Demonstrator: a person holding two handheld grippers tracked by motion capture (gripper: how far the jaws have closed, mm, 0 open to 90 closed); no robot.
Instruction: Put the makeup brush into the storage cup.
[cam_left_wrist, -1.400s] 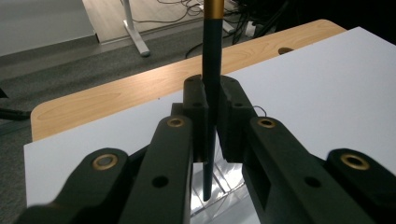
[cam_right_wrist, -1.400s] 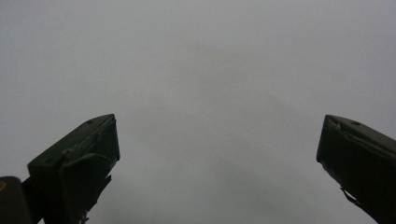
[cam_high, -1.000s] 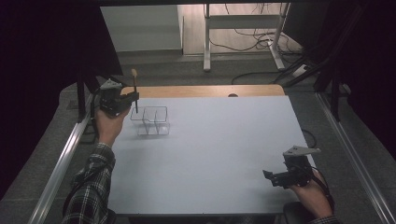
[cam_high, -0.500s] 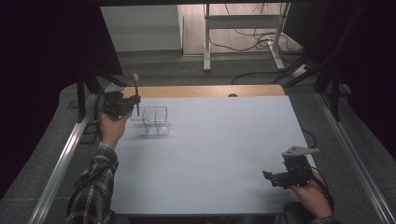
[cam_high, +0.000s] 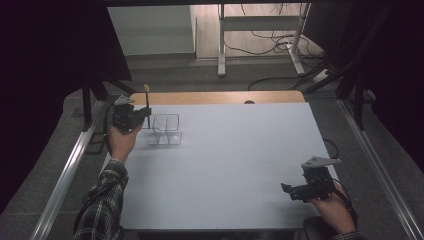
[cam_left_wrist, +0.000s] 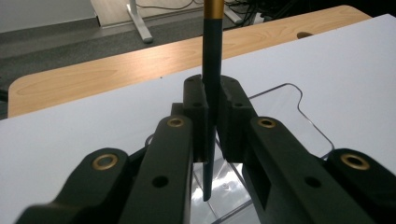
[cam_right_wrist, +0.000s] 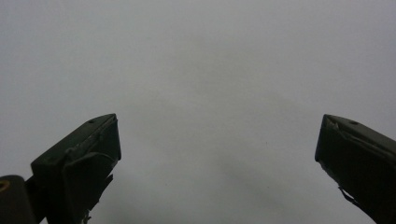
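Now the left gripper (cam_left_wrist: 211, 140) is squeezed tight on a dark pencil (cam_left_wrist: 211, 60) with a gold band near its top. It holds the pencil straight up and down. The pencil's bottom end hangs just over the clear plastic holder (cam_high: 166, 130), which sits on the white table (cam_high: 230, 165) near the far left corner. Seen from above, the left gripper (cam_high: 141, 114) is just beside the holder, on its left, and the pencil (cam_high: 147, 102) pokes up out of it. I cannot tell if the pencil's tip touches the holder.

Over at the near right corner, the right gripper (cam_high: 295, 190) rests low by the table. Its two black jaws stand wide apart with nothing between them, just bare white table in front.
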